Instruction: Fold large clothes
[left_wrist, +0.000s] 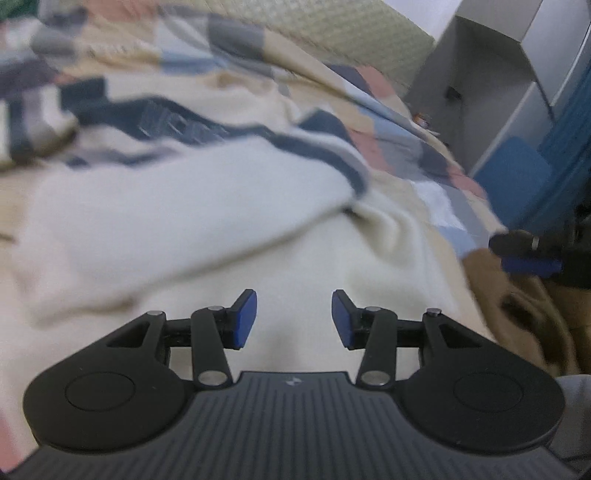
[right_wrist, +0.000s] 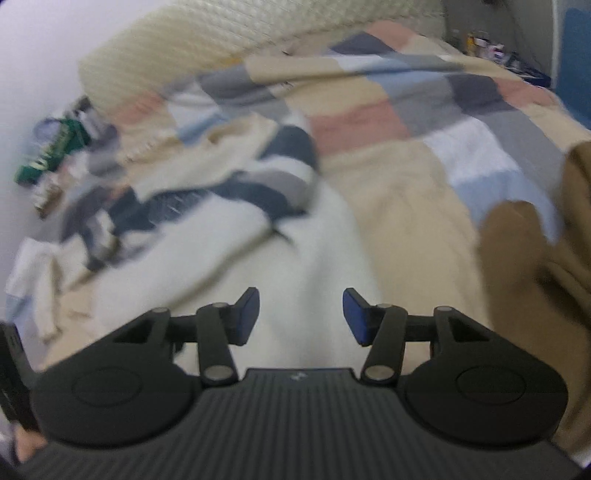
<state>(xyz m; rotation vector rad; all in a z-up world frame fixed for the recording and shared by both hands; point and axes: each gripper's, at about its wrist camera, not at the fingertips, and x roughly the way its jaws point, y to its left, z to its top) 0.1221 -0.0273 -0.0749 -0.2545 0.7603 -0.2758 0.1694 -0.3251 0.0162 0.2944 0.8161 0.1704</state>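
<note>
A cream garment with navy bands (left_wrist: 207, 206) lies rumpled on a bed, one sleeve folded across its body. My left gripper (left_wrist: 294, 319) hovers over the cream cloth, open, with nothing between its blue pads. In the right wrist view the same garment (right_wrist: 258, 236) spreads toward the left, its navy and grey striped part (right_wrist: 280, 166) bunched up behind. My right gripper (right_wrist: 301, 317) is open above the cream cloth, nothing between its fingers. The right gripper's tip (left_wrist: 528, 254) also shows at the right edge of the left wrist view.
A patchwork quilt (right_wrist: 424, 110) covers the bed, with a woven cream headboard cushion (right_wrist: 221, 40) behind. A brown garment (right_wrist: 535, 266) lies at the right. Small clutter (right_wrist: 55, 155) sits by the wall at left. A grey shelf unit (left_wrist: 480, 81) and blue furniture (left_wrist: 517, 177) stand beside the bed.
</note>
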